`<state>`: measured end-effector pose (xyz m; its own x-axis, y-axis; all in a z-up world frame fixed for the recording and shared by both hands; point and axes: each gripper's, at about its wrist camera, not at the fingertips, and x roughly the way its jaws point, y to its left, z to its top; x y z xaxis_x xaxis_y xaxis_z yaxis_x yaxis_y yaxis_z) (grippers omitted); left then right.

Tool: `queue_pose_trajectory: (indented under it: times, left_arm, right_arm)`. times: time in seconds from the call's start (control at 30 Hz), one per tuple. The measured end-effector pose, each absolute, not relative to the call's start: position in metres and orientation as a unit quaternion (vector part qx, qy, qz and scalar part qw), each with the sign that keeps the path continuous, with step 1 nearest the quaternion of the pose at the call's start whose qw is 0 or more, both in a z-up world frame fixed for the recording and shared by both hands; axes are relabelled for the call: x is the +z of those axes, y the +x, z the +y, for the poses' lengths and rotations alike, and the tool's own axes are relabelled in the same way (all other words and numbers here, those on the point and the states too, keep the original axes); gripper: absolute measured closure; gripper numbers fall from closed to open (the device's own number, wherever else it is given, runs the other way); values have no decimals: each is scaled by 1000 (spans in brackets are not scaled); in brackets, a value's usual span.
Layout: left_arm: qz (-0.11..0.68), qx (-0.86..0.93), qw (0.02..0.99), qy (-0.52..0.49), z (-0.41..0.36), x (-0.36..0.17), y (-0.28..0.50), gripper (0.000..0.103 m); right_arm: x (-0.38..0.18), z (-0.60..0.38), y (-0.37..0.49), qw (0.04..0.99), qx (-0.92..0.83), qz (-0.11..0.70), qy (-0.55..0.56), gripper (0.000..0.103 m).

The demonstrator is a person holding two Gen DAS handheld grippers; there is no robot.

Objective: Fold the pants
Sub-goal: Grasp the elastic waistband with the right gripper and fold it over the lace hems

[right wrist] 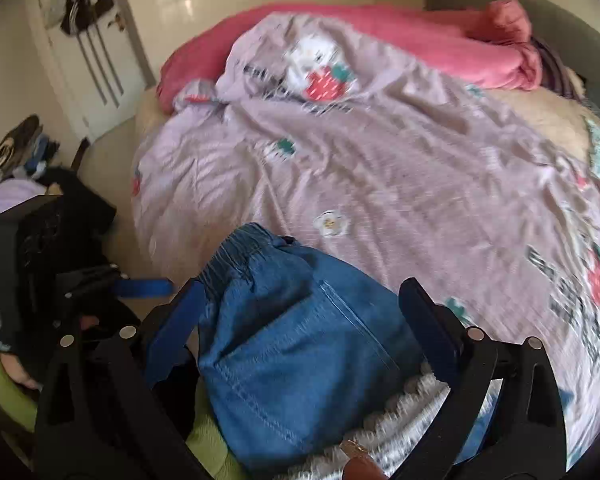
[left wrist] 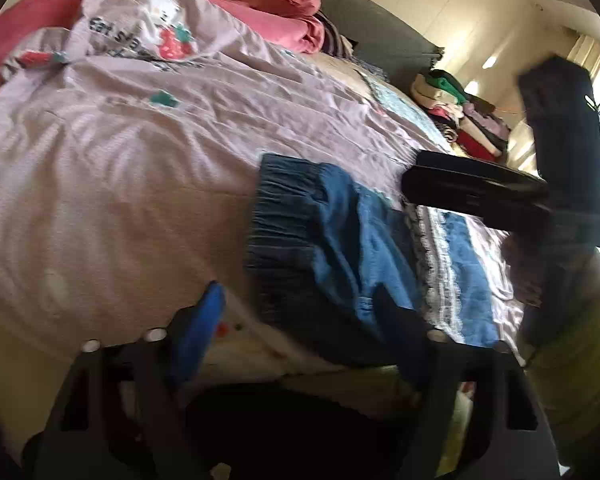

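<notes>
Blue denim pants (left wrist: 320, 248) with an elastic waistband and white lace trim (left wrist: 440, 264) lie bunched on the lilac printed sheet (left wrist: 140, 160) near the bed's front edge. My left gripper (left wrist: 300, 320) is open; its blue-padded finger is over the sheet and the other finger is over the pants' near edge. In the right wrist view the pants (right wrist: 292, 340) fill the gap between the wide fingers of my right gripper (right wrist: 300, 320), which is open with no visible squeeze. From the left wrist view, the right gripper (left wrist: 410, 188) hovers just past the pants.
A pink blanket (right wrist: 420, 40) is heaped at the head of the bed against a dark headboard (left wrist: 380, 32). Stacked folded clothes (left wrist: 460, 120) stand beyond the bed. A door hung with bags (right wrist: 80, 4) is at far left, and a green cushion (right wrist: 4, 376) sits low beside the bed.
</notes>
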<state>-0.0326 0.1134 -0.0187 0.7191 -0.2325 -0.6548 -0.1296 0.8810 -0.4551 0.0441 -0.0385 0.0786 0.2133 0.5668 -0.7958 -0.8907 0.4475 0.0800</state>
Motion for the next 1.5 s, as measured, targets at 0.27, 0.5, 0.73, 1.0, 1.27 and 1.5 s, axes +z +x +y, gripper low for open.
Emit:
queue_pose_trajectory:
  times: [0.27, 0.5, 0.73, 1.0, 1.27, 1.5]
  left_arm:
    - [409, -41, 874, -259, 107, -54, -8, 45]
    - [404, -49, 872, -272, 109, -62, -7, 43]
    - [392, -56, 870, -293, 112, -55, -13, 36]
    - [371, -126, 859, -330, 98, -39, -8, 16]
    - [372, -222, 833, -345, 41, -16, 26, 30]
    - [373, -282, 831, -300, -27, 8, 32, 25]
  right_arm:
    - [49, 6, 51, 704, 509, 431, -245, 11]
    - [21, 27, 50, 659, 533, 464, -260, 37]
    - [35, -6, 65, 663, 562, 455, -194, 74]
    - [81, -93, 78, 664, 618, 413, -75, 74]
    - [98, -148, 91, 689, 616, 379, -34, 69]
    - [101, -222, 105, 751, 544, 374, 26, 36]
